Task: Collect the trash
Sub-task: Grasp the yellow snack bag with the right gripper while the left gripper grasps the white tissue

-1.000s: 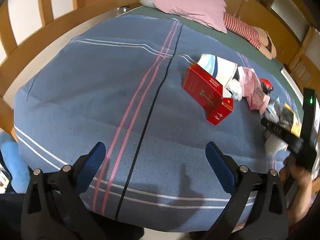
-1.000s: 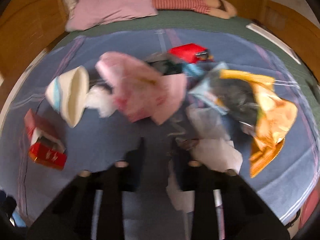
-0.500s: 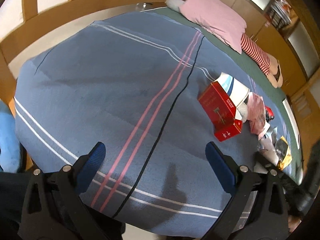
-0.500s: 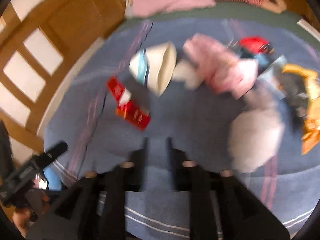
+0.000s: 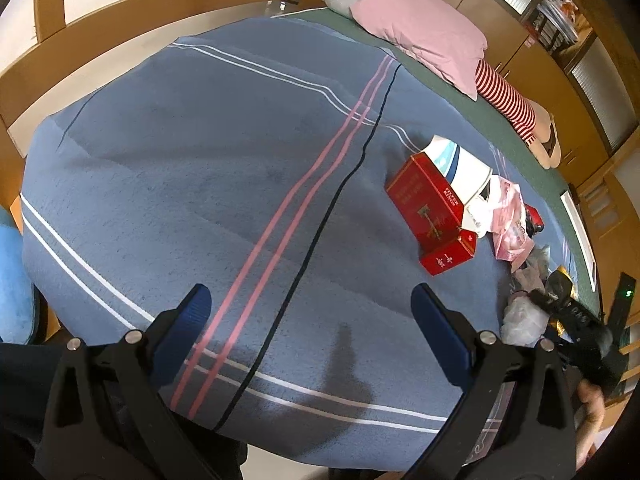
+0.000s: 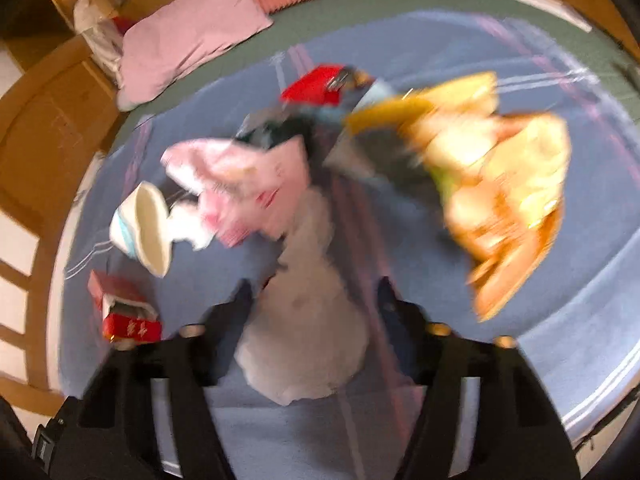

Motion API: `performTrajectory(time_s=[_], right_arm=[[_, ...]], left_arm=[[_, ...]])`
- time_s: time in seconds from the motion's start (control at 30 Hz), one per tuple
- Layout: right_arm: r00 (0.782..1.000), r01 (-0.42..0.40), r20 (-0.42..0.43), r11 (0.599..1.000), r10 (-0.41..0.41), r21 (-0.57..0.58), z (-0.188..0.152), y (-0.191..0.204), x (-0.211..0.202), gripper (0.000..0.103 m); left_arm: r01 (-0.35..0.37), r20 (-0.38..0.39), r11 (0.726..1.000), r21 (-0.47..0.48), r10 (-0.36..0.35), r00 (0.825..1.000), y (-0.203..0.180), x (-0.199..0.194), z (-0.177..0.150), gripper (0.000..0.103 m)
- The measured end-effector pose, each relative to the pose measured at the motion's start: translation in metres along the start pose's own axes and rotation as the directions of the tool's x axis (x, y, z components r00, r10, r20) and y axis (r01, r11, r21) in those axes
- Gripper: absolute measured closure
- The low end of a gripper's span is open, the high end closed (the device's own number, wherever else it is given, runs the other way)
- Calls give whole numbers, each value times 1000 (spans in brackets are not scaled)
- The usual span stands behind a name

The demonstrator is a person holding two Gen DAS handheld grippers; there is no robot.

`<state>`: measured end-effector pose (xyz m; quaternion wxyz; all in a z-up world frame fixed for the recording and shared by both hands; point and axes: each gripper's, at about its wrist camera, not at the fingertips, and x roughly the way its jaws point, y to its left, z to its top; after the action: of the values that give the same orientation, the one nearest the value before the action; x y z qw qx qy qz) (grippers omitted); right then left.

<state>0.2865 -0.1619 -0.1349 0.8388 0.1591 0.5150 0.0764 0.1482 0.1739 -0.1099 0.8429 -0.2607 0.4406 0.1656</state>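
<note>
Trash lies scattered on a blue striped blanket (image 5: 200, 168). A red carton (image 5: 430, 216) and a white paper cup (image 5: 460, 168) lie at the right in the left wrist view; a pink wrapper (image 5: 510, 224) lies beyond. My left gripper (image 5: 310, 320) is open and empty above bare blanket. The right wrist view is blurred. My right gripper (image 6: 314, 300) is open with its fingers either side of a white crumpled plastic bag (image 6: 308, 320). A pink wrapper (image 6: 248, 184), white cup (image 6: 146, 236), red carton (image 6: 124, 312) and yellow-orange snack bag (image 6: 508, 200) lie around it.
A pink pillow (image 5: 424, 32) and a striped plush toy (image 5: 508, 100) lie at the head of the bed. Wooden bed rails (image 5: 100, 40) run around it. A small red pack (image 6: 316, 86) lies farther back. A blue cushion (image 5: 12, 280) sits off the bed's left edge.
The right gripper has opened from nearly shut and swung back over the trash pile; the white plastic bag now lies between its fingers. The left gripper has shifted slightly, still open.
</note>
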Motion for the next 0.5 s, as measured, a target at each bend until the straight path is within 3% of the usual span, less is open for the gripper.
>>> performTrajectory(time_s=[0.07,0.1,0.17,0.2,0.27,0.37,0.5], right_arm=[[997,-69,-37,997,68,-18,-9,10,1,59],[988,-144,-64,988,141,-47,-13,19,-1,59],[943,-312,-149,945,296,-98,-23,40,-7,53],[930,-346,-172,931,324,-116,-26,47,-10,48],[922,-374,-167,916,349,-148,-30,56,-22,32],[905,-421,-116,900,409,-111,-25,48,-39,32],[943,-334,-4,942,334,-30,-13,13,-55,32]], left_arm=[[2,19,1000,-27,-1,1000,5,-3,1,3],[3,27,999,-54,-1,1000,9,-4,2,3],[7,24,995,-97,-5,1000,15,-3,4,3],[9,18,994,-111,-7,1000,17,-2,5,3],[16,1,992,-123,-16,1000,17,1,4,3],[20,1,995,-98,-20,1000,13,1,3,3],[66,-27,998,-1,-66,997,-9,6,0,3]])
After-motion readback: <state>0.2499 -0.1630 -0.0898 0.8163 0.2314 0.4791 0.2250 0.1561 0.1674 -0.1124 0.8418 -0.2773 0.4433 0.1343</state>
